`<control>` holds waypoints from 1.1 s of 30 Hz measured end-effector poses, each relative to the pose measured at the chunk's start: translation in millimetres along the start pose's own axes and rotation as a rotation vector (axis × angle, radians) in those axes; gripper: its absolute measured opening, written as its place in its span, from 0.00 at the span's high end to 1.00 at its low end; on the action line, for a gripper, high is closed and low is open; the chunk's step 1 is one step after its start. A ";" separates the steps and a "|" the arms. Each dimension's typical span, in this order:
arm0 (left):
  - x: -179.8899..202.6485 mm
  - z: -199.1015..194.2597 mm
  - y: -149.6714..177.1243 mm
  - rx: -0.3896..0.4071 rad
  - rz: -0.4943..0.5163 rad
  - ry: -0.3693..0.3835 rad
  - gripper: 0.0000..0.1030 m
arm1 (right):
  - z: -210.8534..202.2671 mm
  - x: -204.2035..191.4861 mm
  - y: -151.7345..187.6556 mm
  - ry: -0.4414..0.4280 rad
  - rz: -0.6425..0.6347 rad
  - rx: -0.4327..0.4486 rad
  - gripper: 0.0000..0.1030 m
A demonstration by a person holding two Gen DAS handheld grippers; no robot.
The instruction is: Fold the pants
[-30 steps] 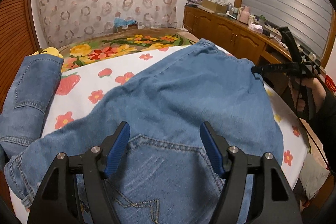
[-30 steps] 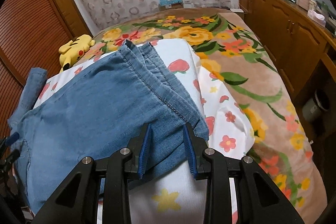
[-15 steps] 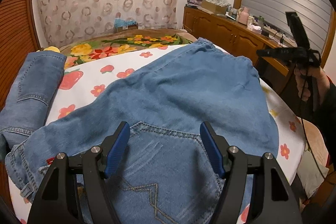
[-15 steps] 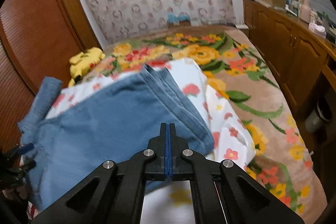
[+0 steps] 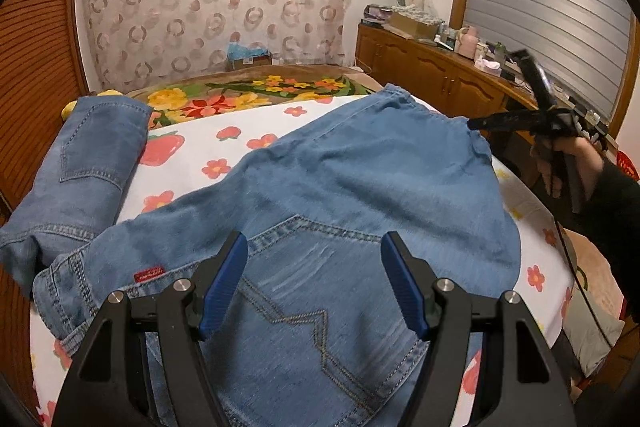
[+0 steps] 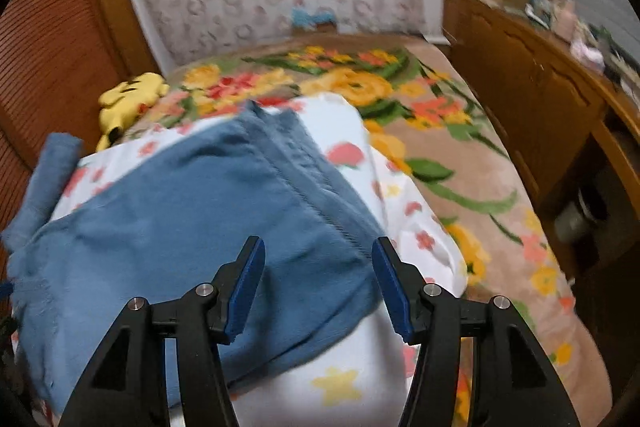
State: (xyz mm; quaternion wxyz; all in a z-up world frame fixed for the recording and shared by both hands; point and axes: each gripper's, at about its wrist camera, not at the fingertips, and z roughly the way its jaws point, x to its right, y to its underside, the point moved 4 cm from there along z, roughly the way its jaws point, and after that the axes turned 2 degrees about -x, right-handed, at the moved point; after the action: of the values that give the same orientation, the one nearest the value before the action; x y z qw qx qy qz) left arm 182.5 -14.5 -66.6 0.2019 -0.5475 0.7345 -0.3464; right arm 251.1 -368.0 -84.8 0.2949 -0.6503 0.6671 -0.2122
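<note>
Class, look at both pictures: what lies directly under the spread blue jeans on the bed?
Under the jeans lies a white flower-print sheet, showing around their edges; beyond it a floral blanket covers the bed. The sheet beneath the denim itself is hidden.

The pants (image 5: 360,179) are soft matt blue denim with tan topstitching and a faded, brushed pocket area. Under them lies a smooth printed cotton sheet (image 5: 240,131) over a plush floral blanket (image 6: 460,155). Both grippers, left (image 5: 314,283) and right (image 6: 318,287), look like matt black plastic with ribbed blue pads and bright metal screws. The cabinet (image 5: 432,75) is glossy varnished wood.
</note>
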 end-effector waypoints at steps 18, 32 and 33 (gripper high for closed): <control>-11.0 -8.4 7.0 0.009 -0.019 -0.023 0.32 | -43.6 -20.1 0.1 -0.020 -0.088 0.188 0.90; -25.5 -14.4 13.1 0.009 -0.034 -0.040 0.32 | -2.8 1.0 25.5 -0.013 -0.073 0.072 0.89; -25.3 -12.5 14.3 0.004 -0.035 -0.042 0.32 | -3.1 -3.1 23.5 -0.011 -0.074 0.078 0.89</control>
State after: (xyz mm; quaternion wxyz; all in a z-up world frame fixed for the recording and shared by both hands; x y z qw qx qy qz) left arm 172.6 15.3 -70.7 0.2123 -0.5671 0.7196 -0.3400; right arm 231.5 -363.7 -97.8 0.3156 -0.6639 0.6321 -0.2453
